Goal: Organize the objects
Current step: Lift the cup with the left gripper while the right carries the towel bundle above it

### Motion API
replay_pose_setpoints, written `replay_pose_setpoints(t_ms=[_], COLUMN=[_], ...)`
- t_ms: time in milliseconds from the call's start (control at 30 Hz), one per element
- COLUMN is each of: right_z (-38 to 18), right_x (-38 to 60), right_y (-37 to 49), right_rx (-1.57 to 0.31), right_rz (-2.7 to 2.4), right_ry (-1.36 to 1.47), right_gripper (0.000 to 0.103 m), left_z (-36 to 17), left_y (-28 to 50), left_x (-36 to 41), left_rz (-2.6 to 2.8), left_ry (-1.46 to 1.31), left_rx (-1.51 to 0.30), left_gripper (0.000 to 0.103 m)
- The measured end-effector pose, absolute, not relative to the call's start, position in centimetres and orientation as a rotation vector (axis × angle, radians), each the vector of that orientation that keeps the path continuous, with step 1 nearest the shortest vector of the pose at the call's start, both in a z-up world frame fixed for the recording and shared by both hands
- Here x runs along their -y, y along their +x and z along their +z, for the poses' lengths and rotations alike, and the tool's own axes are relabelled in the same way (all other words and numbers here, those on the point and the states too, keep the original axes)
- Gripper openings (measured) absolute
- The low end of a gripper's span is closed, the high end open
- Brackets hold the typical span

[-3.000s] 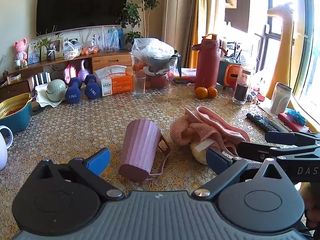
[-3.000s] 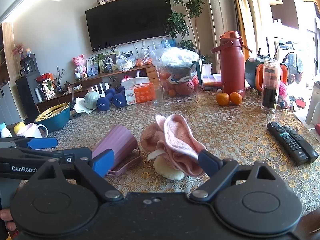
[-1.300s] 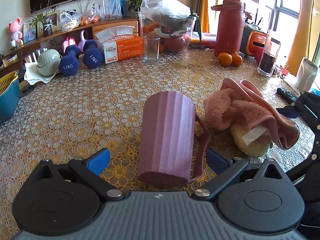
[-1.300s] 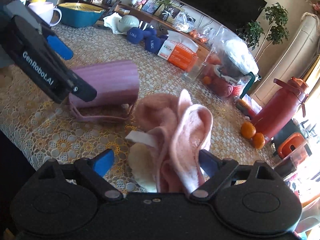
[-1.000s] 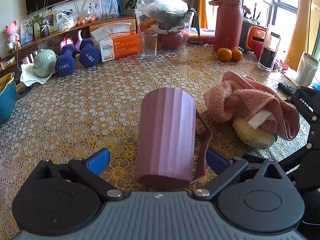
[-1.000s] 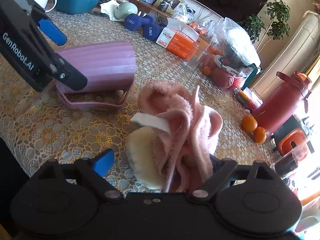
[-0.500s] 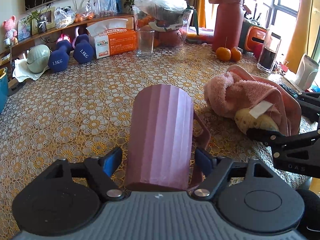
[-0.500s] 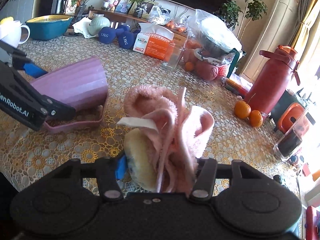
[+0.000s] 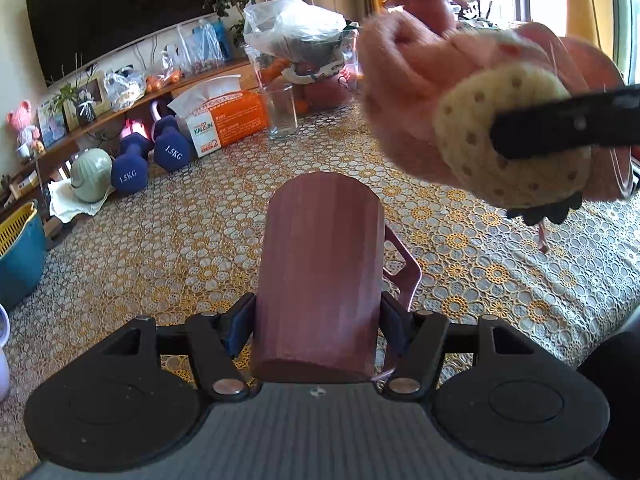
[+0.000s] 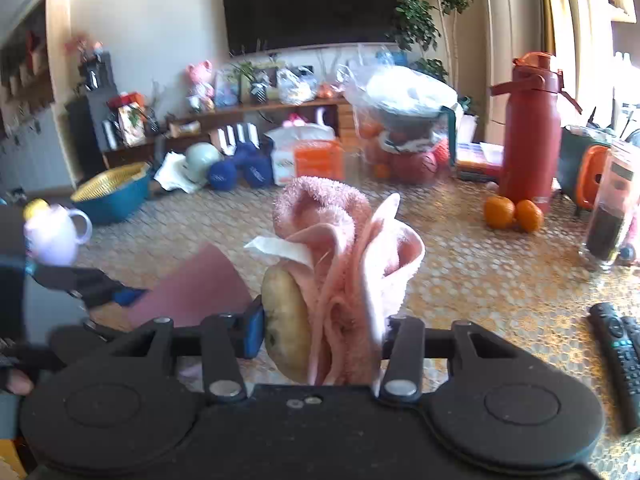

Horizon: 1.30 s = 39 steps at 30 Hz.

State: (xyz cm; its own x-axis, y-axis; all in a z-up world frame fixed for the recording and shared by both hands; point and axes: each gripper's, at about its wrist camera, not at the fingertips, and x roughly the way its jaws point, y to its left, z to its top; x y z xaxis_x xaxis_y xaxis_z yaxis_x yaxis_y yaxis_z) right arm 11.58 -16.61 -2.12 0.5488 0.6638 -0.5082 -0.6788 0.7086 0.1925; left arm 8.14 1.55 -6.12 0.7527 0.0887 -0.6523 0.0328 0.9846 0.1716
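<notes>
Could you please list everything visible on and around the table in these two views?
Cup: one, mauve, ribbed, with handle, in the left gripper.
Towel: one, pink, bundled with a cream dotted pad, in the right gripper.
Dumbbells: two, dark blue, far left of table.
Tissue box: one, orange and white, beside the dumbbells.
Glass: one, clear, right of the tissue box.
Thermos: one, red, far right of table.
Oranges: two, in front of the thermos.
Remotes: two, black, right edge of table.
Basket: one, yellow in a teal bowl, far left.
Television: one, black, on the wall.
Left gripper: shut on the cup.
Right gripper: shut on the towel.
</notes>
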Motion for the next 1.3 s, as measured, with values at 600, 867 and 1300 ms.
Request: replay_pose_setpoints(t_ms=[600, 867, 1300], right_z=[-2.4, -5.1, -3.1], right_x=[15.5, 18.2, 18.1], right_y=[11.6, 13.2, 10.4], right_rx=[-0.684, -0.727, -0.709], right_rz=[0.940, 0.644, 0.968], right_ry=[0.155, 0.098, 0.328], right_gripper=[0.045, 0.045, 0.045], left_z=[-5.1, -4.8, -3.8], left_y=[4.4, 4.3, 4.5], left_x=[1.3, -0.5, -0.8], left_rz=[-0.073, -0.056, -0.037], left_ry=[0.213, 0.107, 0.035], left_rx=[-0.694, -0.727, -0.726], left_gripper=[0.063, 0.063, 0.063])
